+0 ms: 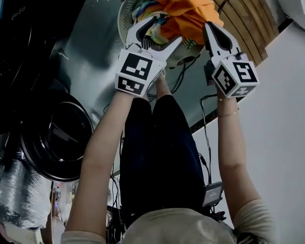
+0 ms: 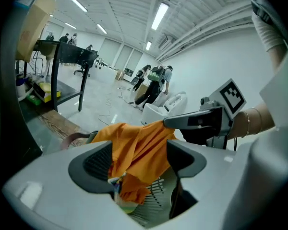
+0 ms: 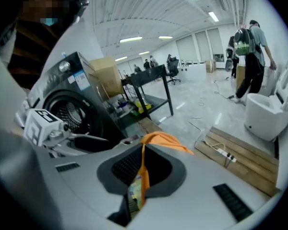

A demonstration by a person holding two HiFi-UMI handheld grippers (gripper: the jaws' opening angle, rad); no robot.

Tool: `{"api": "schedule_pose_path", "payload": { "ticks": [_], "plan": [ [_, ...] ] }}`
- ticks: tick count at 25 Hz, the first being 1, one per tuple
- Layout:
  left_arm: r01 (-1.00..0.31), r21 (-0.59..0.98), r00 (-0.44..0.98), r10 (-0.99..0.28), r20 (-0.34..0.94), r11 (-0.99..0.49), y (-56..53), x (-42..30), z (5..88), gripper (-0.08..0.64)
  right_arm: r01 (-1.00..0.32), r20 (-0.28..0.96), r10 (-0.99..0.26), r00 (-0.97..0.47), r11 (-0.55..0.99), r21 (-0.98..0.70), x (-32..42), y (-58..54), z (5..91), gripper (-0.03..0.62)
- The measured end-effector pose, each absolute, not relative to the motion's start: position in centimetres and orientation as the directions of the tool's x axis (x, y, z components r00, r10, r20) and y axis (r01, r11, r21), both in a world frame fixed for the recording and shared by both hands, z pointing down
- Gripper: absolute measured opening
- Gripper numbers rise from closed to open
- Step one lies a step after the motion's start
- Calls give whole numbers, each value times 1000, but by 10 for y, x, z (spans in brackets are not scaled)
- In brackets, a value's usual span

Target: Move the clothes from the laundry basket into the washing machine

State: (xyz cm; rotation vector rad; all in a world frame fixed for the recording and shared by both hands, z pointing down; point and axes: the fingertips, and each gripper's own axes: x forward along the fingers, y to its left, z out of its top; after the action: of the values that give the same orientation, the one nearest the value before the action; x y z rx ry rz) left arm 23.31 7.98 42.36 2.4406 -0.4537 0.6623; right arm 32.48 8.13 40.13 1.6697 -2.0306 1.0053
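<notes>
An orange garment (image 1: 185,6) rises out of the round laundry basket (image 1: 124,8) at the top of the head view. My right gripper (image 1: 211,27) is shut on it, and the right gripper view shows the orange cloth (image 3: 143,169) pinched between the pads, with a patterned piece below it. My left gripper (image 1: 161,29) stands open just left of that, over the basket. In the left gripper view the garment (image 2: 139,147) hangs between the wide jaws, untouched by the pads. The washing machine (image 1: 56,136) with its round dark door is at the lower left.
Wooden planks (image 1: 244,19) with a power strip (image 3: 222,152) lie beside the basket. Cables (image 1: 206,116) trail on the floor. A black table frame (image 3: 149,87) stands behind. My legs in dark trousers (image 1: 157,151) are between the machine and the basket. People (image 3: 249,56) stand far off.
</notes>
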Motion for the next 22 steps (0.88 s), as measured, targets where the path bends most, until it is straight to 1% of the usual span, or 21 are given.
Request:
{"api": "schedule_pose_path", "payload": {
  "ticks": [1,4,7,9,12,14,16,17,19,20,22],
  "plan": [
    [-436,423,826,-167,538,-795,81,234,417,345,-932,609,-732,-306,98,-350,316,81,387,20],
    [-380,403,842,-130,524,-832,88,239,401,373,-873,510,-748,-425,191,-448,291,78,346,20],
    [-320,375,852,-91,516,-870,95,242,387,391,-801,413,-733,-541,299,-519,263,77,308,20],
    [-317,350,854,-105,509,-882,91,239,377,396,-743,358,-699,-619,376,-553,243,77,287,20],
    [-347,307,861,-171,478,-886,74,227,359,396,-649,287,-630,-722,473,-595,213,81,264,20],
    [-351,310,879,-197,435,-883,68,218,346,394,-587,228,-600,-767,512,-628,198,83,250,18],
    [-336,335,899,-194,392,-880,67,205,336,380,-539,178,-581,-794,540,-646,185,80,241,18],
    [-329,349,905,-188,380,-877,69,199,333,314,-529,167,-574,-802,551,-646,178,79,239,18],
    [-334,361,903,-186,387,-871,73,186,328,93,-537,168,-575,-800,563,-628,167,74,240,18],
    [-350,360,894,-194,403,-865,75,180,327,47,-551,171,-586,-792,566,-613,164,70,241,18],
    [-400,368,871,-224,437,-839,76,167,325,37,-590,177,-614,-769,575,-567,160,64,242,20]
  ]
}}
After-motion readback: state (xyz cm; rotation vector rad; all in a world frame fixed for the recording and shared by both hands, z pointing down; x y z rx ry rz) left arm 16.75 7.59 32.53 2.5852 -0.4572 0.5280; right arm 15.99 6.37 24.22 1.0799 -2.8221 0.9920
